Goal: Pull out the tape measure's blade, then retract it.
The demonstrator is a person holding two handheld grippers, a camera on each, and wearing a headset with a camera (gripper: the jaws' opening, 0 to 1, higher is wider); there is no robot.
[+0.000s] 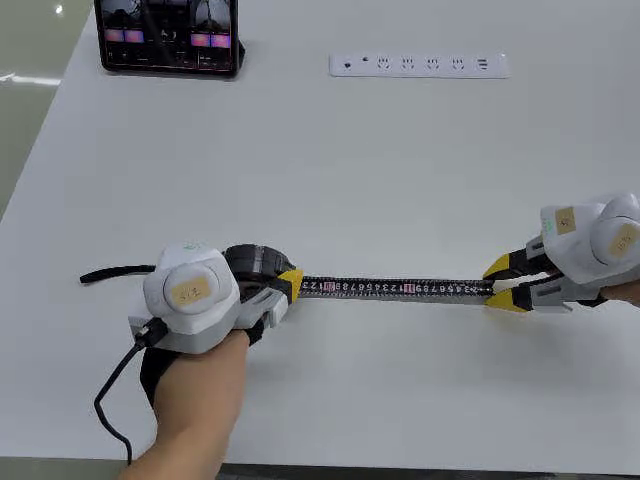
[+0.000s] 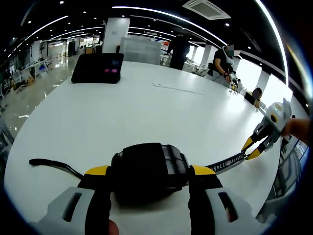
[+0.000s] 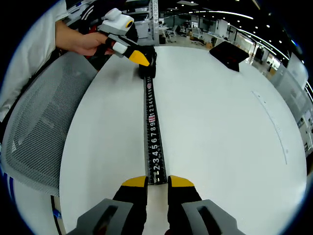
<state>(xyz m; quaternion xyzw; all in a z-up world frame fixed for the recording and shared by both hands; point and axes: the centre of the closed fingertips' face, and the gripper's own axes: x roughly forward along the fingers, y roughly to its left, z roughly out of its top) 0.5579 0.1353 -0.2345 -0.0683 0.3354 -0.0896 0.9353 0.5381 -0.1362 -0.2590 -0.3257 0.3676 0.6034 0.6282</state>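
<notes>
A black tape measure case (image 1: 255, 264) lies on the white table (image 1: 330, 170), and my left gripper (image 1: 285, 284) is shut on it; in the left gripper view the case (image 2: 146, 171) sits between the yellow-tipped jaws. Its black wrist strap (image 1: 115, 272) trails to the left. The dark blade (image 1: 395, 288) with white numbers runs out to the right, flat over the table. My right gripper (image 1: 503, 283) is shut on the blade's tip; in the right gripper view the blade (image 3: 153, 132) runs from the jaws up to the case (image 3: 149, 62).
A tablet (image 1: 168, 35) stands at the table's far left. A white power strip (image 1: 418, 65) lies at the far side. A grey mesh chair (image 3: 41, 122) stands beside the table. People stand at the far end of the table (image 2: 178, 49).
</notes>
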